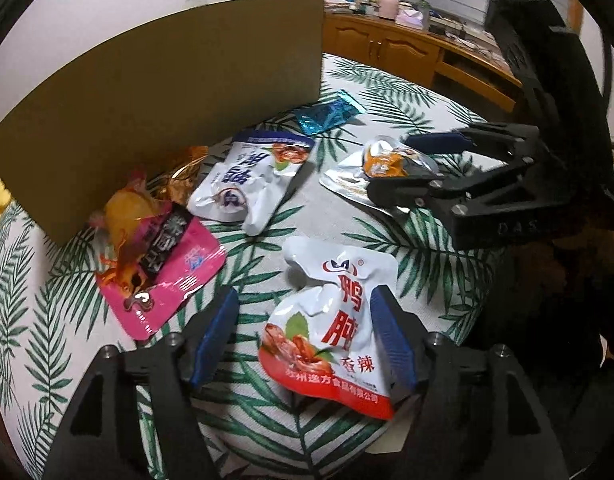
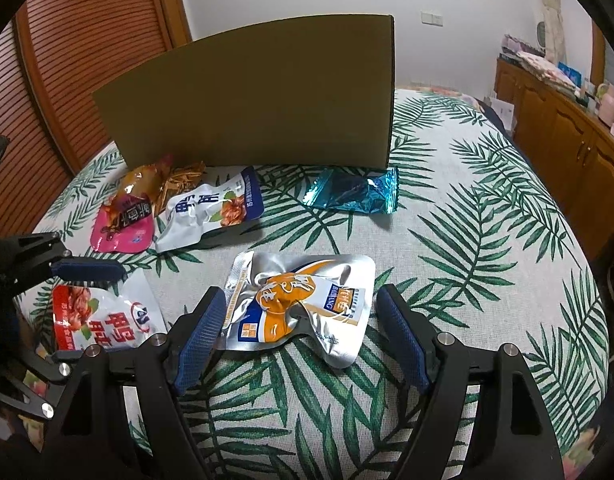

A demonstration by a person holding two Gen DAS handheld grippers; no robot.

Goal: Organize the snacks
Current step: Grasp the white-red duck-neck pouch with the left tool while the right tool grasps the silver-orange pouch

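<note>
Two grippers, both spread: your left gripper (image 1: 305,338) straddles the red-and-white pouch (image 1: 331,332), your right gripper (image 2: 303,330) the silver-orange pouch (image 2: 303,304), cardboard box (image 2: 259,96) at twelve o'clock, likely their destination.

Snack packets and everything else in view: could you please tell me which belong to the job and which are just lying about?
Job: red pouch, silver pouch, blue-white pouch, pink pouch, teal packet, box.

Lying about: pink flask, cabinet.
</note>
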